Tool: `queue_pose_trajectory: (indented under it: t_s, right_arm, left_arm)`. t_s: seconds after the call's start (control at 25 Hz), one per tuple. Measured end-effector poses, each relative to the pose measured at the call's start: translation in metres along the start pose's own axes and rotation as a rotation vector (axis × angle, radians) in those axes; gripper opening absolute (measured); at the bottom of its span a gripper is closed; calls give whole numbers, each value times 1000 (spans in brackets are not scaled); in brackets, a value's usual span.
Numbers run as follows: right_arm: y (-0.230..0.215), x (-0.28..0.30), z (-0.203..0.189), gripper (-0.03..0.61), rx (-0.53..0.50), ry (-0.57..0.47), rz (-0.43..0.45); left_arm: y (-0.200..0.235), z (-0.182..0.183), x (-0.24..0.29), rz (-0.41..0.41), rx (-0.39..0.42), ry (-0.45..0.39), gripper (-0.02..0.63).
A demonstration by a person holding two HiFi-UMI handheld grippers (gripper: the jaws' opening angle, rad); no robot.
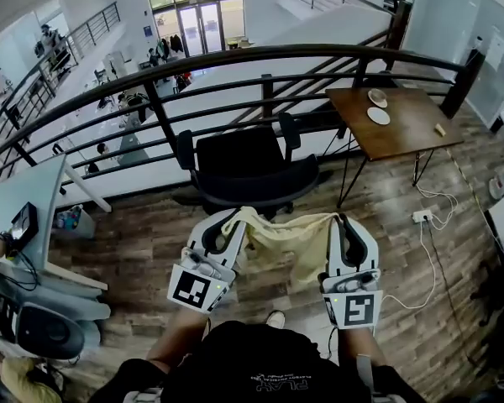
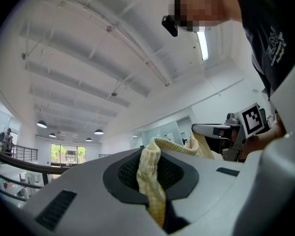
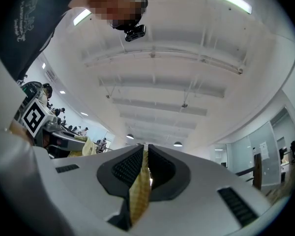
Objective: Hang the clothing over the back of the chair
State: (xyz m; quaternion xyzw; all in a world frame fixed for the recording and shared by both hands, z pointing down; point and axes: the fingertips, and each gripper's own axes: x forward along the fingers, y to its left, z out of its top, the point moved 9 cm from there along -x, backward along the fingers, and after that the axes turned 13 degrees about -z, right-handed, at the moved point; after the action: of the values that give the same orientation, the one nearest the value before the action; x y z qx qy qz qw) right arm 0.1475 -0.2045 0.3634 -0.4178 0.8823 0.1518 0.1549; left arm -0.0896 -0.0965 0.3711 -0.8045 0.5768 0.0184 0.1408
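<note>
While the left claw (image 1: pixel 228 223) and right claw (image 1: pixel 343 224) each clamp the yellow garment (image 1: pixel 291 238), it hangs near the black chair (image 1: pixel 248 171)

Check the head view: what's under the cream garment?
Below the cream garment, held up between left tool and right tool, wooden floor and a shoe tip show. The cloth covers the floor directly beneath it.
</note>
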Motion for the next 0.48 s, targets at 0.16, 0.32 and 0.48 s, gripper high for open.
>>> queue_pose_trajectory:
  t_s: [0.16, 0.32, 0.48]
  right_arm:
    - [-7, 13, 0, 40, -1, -1, 50]
    - [-6, 30, 2, 40, 24, -61, 85]
    - [-5, 46, 0, 40, 40, -112, 128]
  left_arm:
    - [2, 6, 6, 67, 22, 13, 41]
    - [10, 13, 7, 93, 65, 37, 43]
    - [18, 14, 12, 118, 86, 51, 41]
